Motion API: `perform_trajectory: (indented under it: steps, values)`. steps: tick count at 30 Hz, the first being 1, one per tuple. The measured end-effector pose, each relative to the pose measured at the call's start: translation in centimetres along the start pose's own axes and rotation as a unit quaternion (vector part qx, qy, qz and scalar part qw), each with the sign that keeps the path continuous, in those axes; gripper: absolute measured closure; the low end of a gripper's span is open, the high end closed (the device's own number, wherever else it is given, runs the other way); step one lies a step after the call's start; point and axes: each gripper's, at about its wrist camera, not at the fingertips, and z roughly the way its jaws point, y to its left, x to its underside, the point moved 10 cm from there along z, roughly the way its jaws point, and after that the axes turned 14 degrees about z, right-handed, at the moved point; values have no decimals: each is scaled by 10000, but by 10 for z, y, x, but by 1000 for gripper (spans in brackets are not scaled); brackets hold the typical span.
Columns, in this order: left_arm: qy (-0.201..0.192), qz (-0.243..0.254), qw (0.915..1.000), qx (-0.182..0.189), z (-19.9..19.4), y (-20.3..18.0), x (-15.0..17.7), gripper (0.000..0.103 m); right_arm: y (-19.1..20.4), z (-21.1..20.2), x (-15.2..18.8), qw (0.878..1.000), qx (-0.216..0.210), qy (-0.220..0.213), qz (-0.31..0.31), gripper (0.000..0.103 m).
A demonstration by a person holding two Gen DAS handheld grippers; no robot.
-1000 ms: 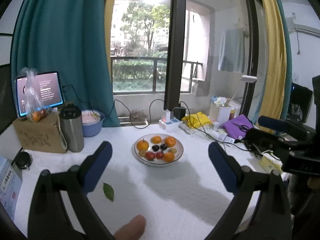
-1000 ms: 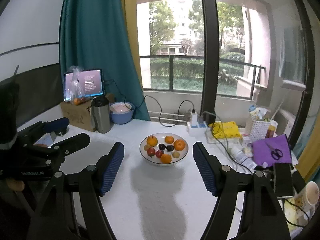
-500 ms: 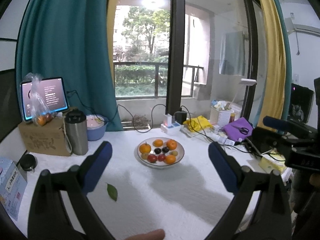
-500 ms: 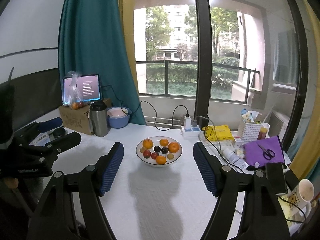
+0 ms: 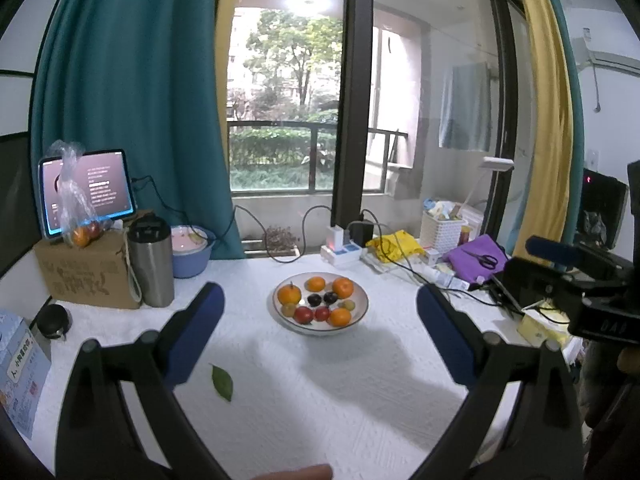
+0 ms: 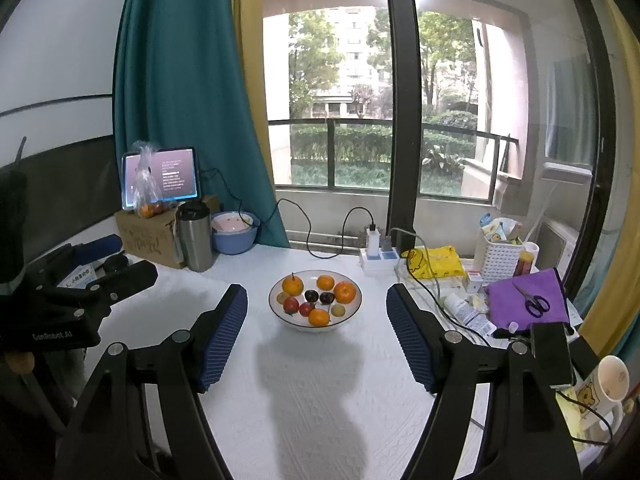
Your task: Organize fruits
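Observation:
A white bowl [image 5: 360, 312] stands mid-table on the white cloth, holding several oranges, red fruits, dark plums and small green fruits. It also shows in the right wrist view [image 6: 276, 308]. My left gripper [image 5: 320, 336] is open and empty, held above the table short of the bowl. My right gripper [image 6: 316, 334] is open and empty, also short of the bowl. Each gripper shows at the edge of the other's view: the right one [image 5: 576, 280] and the left one [image 6: 92, 276].
A green leaf [image 5: 222, 382] lies on the cloth at front left. A steel flask [image 5: 151, 264], blue bowl [image 5: 190, 246], cardboard box [image 5: 84, 272] with a tablet and bagged fruit stand at left. A power strip [image 6: 378, 258], basket, purple cloth with scissors and a mug [image 6: 604, 384] crowd the right.
Both grippers have risen and tilted up a little, so the bowl sits lower and farther in both views. Both stay open and empty.

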Motion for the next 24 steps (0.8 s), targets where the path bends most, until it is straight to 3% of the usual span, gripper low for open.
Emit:
perform_trajectory:
  steps: [24]
  values:
    - [64,-48,10000,-30,1,1,8,5,-2,3,3,10000,27,54,52,28]
